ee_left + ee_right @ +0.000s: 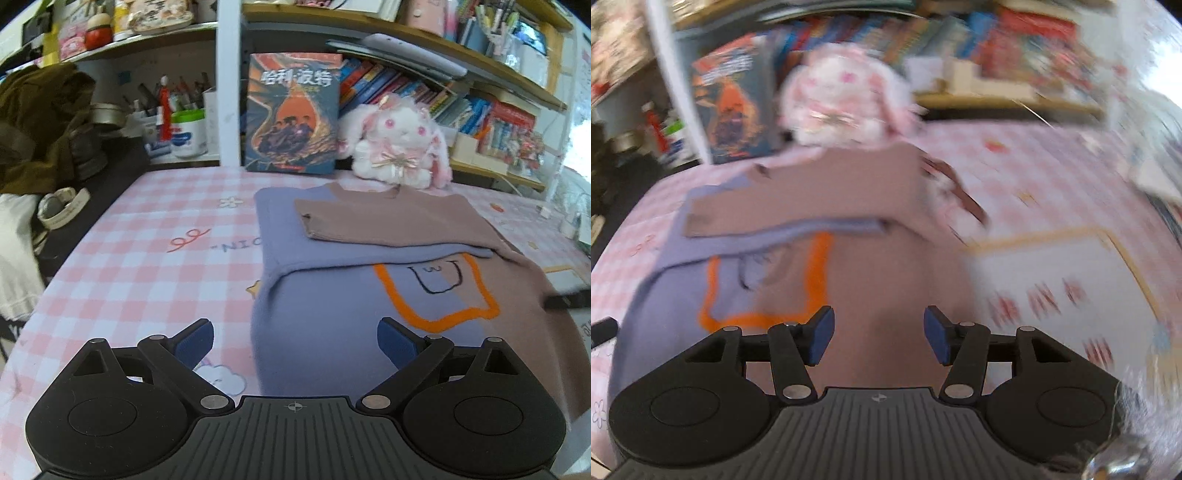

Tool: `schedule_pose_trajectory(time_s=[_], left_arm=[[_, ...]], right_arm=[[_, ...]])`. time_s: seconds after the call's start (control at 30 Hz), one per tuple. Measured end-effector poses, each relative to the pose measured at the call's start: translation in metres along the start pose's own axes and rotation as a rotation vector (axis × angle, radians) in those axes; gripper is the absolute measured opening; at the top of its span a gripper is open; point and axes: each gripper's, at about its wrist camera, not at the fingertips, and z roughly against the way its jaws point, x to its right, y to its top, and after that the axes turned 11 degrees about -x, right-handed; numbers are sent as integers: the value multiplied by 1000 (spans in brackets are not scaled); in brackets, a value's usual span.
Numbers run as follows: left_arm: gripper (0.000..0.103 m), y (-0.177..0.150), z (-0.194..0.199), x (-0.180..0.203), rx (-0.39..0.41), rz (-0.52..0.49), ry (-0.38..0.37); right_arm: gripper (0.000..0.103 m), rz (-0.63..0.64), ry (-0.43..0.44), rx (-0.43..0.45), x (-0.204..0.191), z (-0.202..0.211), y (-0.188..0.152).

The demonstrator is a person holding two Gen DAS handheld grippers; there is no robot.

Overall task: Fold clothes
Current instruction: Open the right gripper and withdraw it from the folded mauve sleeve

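A two-tone sweater, lavender (317, 325) on the left and mauve-brown on the right, lies flat on the pink checked tablecloth (155, 266), with both sleeves folded across its chest and an orange outline on the front. My left gripper (295, 341) is open and empty over the sweater's lower left edge. My right gripper (879, 336) is open and empty over the brown lower part of the sweater (886, 280); this view is blurred by motion. The tip of the right gripper shows at the right edge of the left wrist view (569, 300).
A white and pink plush rabbit (399, 144) and an upright book (293, 110) stand at the table's far edge behind the sweater. Shelves of books fill the back. A dark jacket (40, 122) hangs at the left. A printed mat (1052, 273) lies right of the sweater.
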Motion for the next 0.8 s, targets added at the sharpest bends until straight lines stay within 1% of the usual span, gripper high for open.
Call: schedule_pose_trajectory(time_s=[0.07, 0.1, 0.2, 0.37, 0.47, 0.5, 0.53, 0.6, 0.67, 0.77, 0.8], left_arm=[[97, -3, 3, -2, -17, 15, 14], [97, -6, 5, -2, -31, 15, 19], [97, -14, 14, 4, -56, 7, 43], [97, -28, 46, 6, -1, 87, 75], [97, -43, 57, 8, -11, 131, 95], [97, -48, 60, 9, -15, 139, 98], [97, -53, 63, 11, -19, 143, 102], [97, -65, 69, 16, -28, 140, 109], [97, -76, 72, 19, -49, 156, 96], [97, -88, 74, 19, -56, 191, 43], [97, -91, 72, 20, -59, 190, 43]], right_arm=[[51, -75, 11, -23, 13, 4, -12], [51, -90, 18, -26, 17, 7, -17], [52, -87, 31, -19, 19, 19, -33], [55, -53, 53, -34, 18, 38, -54], [57, -6, 61, -34, 18, 47, -61], [59, 8, 63, -31, 18, 51, -64], [61, 12, 63, -24, 20, 54, -68], [61, 16, 65, -23, 25, 58, -76], [61, 24, 67, -33, 28, 59, -85], [60, 38, 86, -27, 32, 64, -96], [59, 42, 92, -26, 33, 65, -100]])
